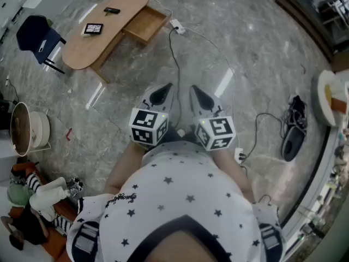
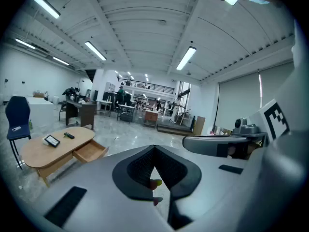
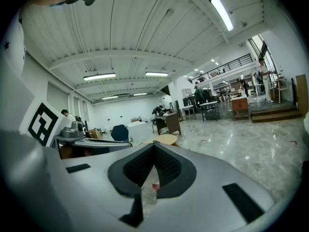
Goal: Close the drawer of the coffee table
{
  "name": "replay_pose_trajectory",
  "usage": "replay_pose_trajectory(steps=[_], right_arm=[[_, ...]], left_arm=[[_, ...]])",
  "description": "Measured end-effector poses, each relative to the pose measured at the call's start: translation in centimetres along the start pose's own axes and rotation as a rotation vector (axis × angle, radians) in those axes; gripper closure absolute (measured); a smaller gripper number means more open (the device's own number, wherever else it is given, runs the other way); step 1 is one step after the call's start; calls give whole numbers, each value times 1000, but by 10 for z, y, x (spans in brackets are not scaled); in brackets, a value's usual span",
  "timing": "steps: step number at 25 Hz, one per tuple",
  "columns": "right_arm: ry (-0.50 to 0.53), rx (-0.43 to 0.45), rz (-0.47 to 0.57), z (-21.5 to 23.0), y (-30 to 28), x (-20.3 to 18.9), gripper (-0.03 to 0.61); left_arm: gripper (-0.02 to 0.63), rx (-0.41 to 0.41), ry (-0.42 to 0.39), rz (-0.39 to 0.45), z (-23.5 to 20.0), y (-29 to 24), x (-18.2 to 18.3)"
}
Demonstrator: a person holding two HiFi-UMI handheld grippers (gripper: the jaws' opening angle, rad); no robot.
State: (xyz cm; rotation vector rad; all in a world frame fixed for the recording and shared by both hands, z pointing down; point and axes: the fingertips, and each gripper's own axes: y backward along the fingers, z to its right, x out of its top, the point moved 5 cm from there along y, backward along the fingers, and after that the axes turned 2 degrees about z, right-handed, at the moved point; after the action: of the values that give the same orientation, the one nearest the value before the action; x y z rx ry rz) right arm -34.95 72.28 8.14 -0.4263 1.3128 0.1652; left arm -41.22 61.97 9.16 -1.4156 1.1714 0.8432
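An oval wooden coffee table stands far ahead at the upper left of the head view, its drawer pulled out to the right. The left gripper view also shows the table and the open drawer at the left. My left gripper and right gripper are held side by side close to my body, well short of the table. Both are shut with nothing between the jaws. The right gripper view shows only the table's far end past the shut jaws.
A tablet and a remote lie on the table. A blue chair stands left of it. Cables and a power strip run across the marble floor. Shoes lie at the right, a round container at the left.
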Motion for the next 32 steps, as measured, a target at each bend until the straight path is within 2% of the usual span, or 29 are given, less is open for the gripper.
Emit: replay_pose_trajectory(steps=[15, 21, 32], right_arm=[[-6, 2, -6, 9, 5, -2, 572], [-44, 57, 4, 10, 4, -1, 572], [-43, 56, -14, 26, -16, 4, 572]], left_arm=[[606, 3, 14, 1, 7, -6, 0], [606, 17, 15, 2, 7, -6, -2], [606, 17, 5, -19, -10, -32, 4]])
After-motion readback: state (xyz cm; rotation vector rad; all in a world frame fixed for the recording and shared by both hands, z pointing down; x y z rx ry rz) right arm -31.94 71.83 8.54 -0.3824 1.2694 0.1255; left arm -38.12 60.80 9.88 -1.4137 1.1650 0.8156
